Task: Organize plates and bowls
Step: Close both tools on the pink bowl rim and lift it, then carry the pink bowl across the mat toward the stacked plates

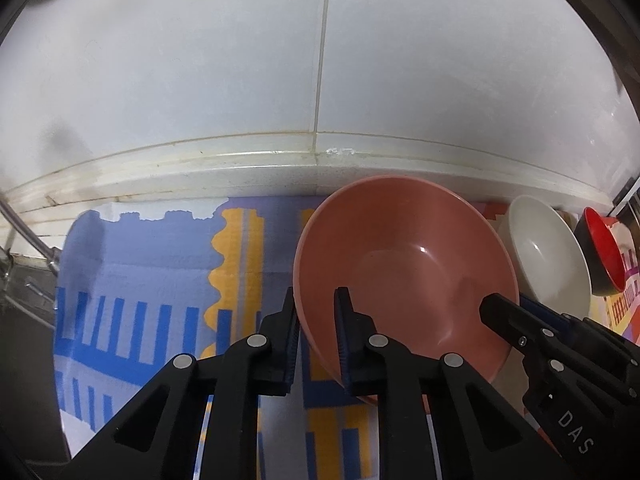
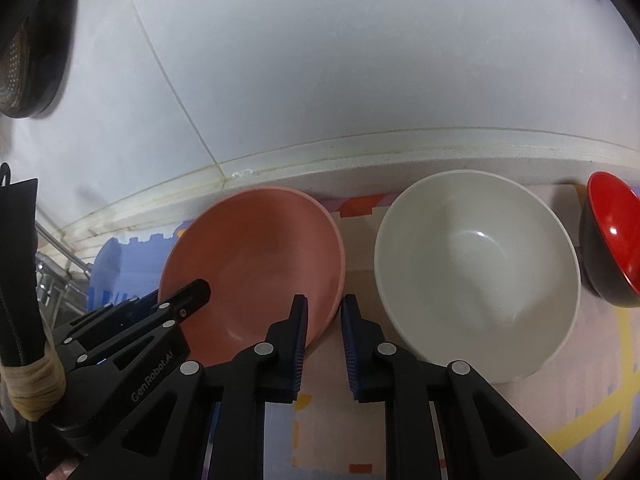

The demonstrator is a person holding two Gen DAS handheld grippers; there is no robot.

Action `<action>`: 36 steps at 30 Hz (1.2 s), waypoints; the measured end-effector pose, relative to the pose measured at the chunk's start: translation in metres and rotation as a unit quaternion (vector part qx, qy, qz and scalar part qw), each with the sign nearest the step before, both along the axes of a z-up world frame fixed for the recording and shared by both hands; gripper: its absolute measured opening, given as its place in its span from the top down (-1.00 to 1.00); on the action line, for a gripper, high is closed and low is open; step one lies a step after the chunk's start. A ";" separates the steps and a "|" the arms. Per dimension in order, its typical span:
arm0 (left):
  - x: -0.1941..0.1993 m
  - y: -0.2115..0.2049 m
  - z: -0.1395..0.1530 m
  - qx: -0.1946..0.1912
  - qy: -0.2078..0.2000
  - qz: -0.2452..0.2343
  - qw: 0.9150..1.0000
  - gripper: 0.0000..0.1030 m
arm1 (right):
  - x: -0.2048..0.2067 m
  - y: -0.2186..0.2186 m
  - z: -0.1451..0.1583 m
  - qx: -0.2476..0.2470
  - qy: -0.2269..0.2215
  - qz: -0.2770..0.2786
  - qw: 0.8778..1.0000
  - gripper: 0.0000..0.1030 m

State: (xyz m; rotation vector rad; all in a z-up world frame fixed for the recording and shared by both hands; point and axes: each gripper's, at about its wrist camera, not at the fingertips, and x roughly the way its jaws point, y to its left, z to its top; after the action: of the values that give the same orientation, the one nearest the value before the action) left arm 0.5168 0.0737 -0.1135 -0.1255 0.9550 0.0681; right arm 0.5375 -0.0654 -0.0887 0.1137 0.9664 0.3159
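Both grippers pinch the pink bowl's rim.
I have the left gripper [image 1: 316, 344] and right gripper [image 2: 324, 348] clamped on opposite edges of the round pink plastic bowl [image 1: 404, 264], probably to lift it level.

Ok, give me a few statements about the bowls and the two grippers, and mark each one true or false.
1. The left gripper and the right gripper each have one finger inside and one outside the pink bowl. True.
2. The white bowl stands between the pink bowl and the red-and-black bowl. True.
3. The pink bowl is nested inside the white bowl. False: they stand side by side.
4. The right gripper is clamped on the white bowl. False: it grips the pink bowl's rim on the side nearest the white bowl.
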 end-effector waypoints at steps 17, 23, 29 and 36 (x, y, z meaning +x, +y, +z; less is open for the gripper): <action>-0.081 -0.029 0.056 0.008 -0.044 0.006 0.999 0.65 | -0.061 -0.025 0.036 0.010 0.007 0.023 1.000 0.65; -0.113 -0.041 0.062 0.004 -0.043 0.002 0.999 0.63 | -0.088 -0.038 0.048 0.004 0.001 0.027 1.000 0.65; -0.137 -0.048 0.058 0.002 -0.029 -0.004 1.000 0.63 | -0.113 -0.047 0.048 -0.008 0.006 0.032 0.999 0.65; -0.162 -0.061 0.050 0.012 -0.017 -0.018 1.000 0.63 | -0.139 -0.058 0.036 -0.018 0.026 0.042 0.999 0.65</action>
State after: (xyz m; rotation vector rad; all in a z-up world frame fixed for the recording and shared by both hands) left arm 0.3547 0.0129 -0.0631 -0.0877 0.9219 0.0435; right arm 0.3980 -0.1234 -0.0525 0.0486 1.0303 0.3746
